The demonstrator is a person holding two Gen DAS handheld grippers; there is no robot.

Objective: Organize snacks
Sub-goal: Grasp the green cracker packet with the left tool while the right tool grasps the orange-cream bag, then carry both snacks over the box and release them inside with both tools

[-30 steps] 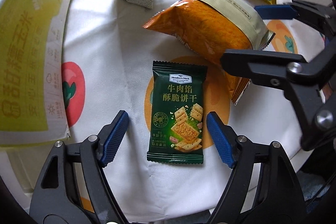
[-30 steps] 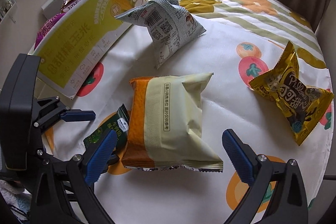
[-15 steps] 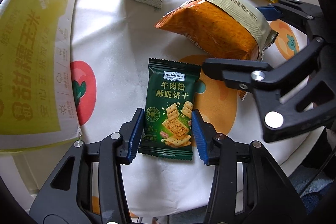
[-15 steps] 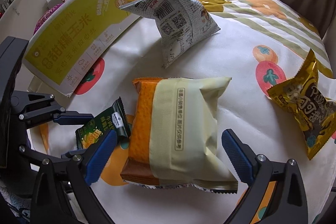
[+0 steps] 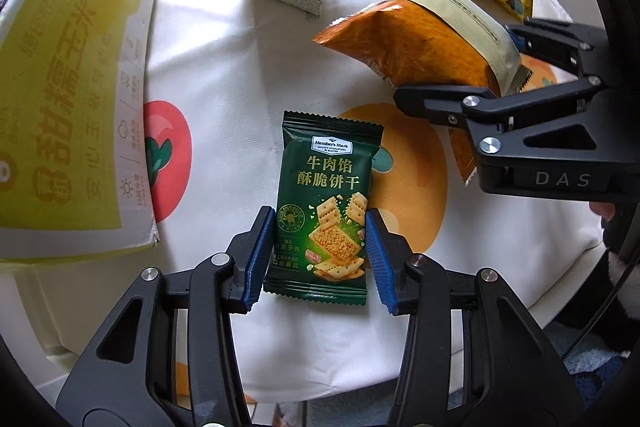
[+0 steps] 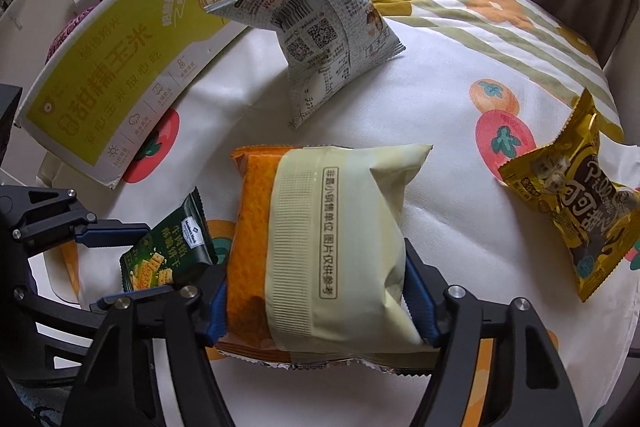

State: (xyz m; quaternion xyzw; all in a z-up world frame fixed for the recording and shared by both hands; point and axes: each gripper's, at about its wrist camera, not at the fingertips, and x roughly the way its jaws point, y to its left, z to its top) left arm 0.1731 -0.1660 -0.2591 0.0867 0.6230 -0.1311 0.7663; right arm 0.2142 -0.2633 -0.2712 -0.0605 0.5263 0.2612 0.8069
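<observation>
right gripper (image 6: 316,301) closing its blue pads against an orange-and-cream snack bag (image 6: 320,251), left gripper (image 6: 132,259) pinching a green cracker packet (image 6: 168,251) beside it, fruit-print tablecloth (image 6: 440,99), gold snack (image 6: 576,195) well apart

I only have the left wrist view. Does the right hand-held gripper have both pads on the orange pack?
Observer: Yes; the right hand-held gripper is closing its jaws, both pads touching the orange pack.
Reviewer: Anything behind the yellow box?
Observer: A purple pack shows behind the yellow box.
Reviewer: Does the gold pack touch the orange one?
Observer: No; bare tablecloth separates the gold pack from it.
</observation>
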